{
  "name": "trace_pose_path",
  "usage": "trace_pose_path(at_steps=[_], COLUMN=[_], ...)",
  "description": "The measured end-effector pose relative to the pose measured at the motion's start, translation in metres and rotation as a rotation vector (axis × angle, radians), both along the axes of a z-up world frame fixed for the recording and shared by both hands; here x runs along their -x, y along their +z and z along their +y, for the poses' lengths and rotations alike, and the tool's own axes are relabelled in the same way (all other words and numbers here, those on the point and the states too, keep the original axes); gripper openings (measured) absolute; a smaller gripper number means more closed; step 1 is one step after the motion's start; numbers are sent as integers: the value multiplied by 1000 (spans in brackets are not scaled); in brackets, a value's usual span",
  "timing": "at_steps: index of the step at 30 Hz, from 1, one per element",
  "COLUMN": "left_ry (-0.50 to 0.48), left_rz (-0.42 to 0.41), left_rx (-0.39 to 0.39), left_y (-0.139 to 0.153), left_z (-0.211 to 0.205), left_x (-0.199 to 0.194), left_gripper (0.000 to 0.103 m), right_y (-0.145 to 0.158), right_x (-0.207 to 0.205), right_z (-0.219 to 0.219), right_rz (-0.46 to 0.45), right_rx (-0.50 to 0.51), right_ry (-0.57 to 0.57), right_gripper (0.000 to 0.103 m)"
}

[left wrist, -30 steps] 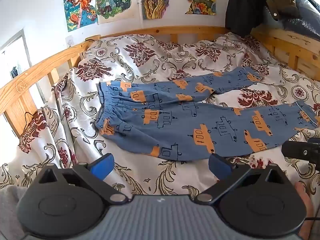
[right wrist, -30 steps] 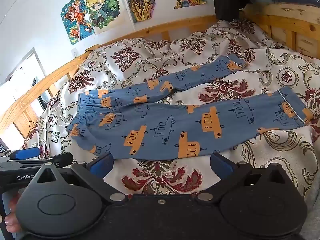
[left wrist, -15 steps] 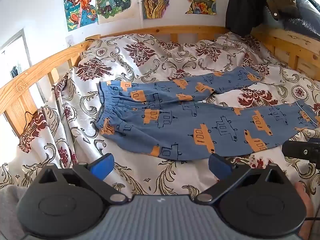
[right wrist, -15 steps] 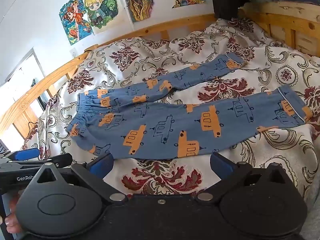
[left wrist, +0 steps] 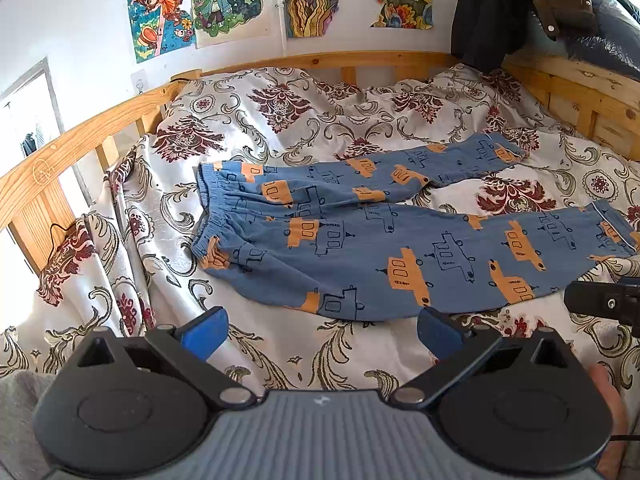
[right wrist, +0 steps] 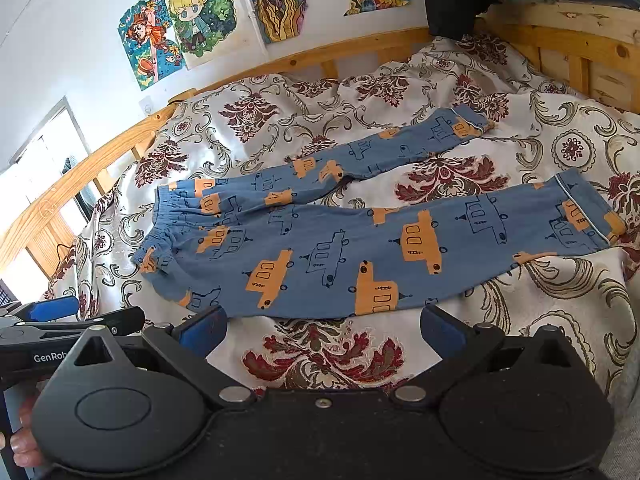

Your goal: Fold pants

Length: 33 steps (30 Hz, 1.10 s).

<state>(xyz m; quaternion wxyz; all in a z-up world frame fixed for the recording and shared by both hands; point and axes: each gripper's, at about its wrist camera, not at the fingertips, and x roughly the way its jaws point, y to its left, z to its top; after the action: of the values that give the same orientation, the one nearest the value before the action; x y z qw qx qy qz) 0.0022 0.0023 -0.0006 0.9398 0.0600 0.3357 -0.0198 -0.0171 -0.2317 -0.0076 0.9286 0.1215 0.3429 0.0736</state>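
The blue pants [left wrist: 360,240] with orange and outlined vehicle prints lie flat on the patterned bedspread [left wrist: 304,120], legs spread apart in a V, elastic waistband toward the wooden bed rail [left wrist: 80,148]. My left tool [left wrist: 320,326] and right tool [right wrist: 322,328] hover just short of the pants' near edge, both spread wide and empty. The far leg's cuff is blurred.

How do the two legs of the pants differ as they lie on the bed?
The near leg lies broad and flat, running straight to its cuff. The far leg looks narrower and angles away, so bedspread shows between them. The far leg is more creased near the crotch. Both share blue fabric with orange prints, and neither is gripped.
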Motion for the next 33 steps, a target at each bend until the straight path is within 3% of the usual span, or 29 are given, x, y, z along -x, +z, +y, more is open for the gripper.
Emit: trace_pose_path(at_steps=[21,33], left_ry=[1,13], left_rz=[3,72], left_rx=[-5,-31], left_y=[-1,-7], left_z=[-1,-3], left_x=[1,-5], left_gripper=[103,103], right_y=[0,-2], right_x=[-1,-6], right_z=[-1,-3], right_rz=[6,37], right_rx=[-3,-25], right_ry=[-3,-15], right_gripper=[103,103])
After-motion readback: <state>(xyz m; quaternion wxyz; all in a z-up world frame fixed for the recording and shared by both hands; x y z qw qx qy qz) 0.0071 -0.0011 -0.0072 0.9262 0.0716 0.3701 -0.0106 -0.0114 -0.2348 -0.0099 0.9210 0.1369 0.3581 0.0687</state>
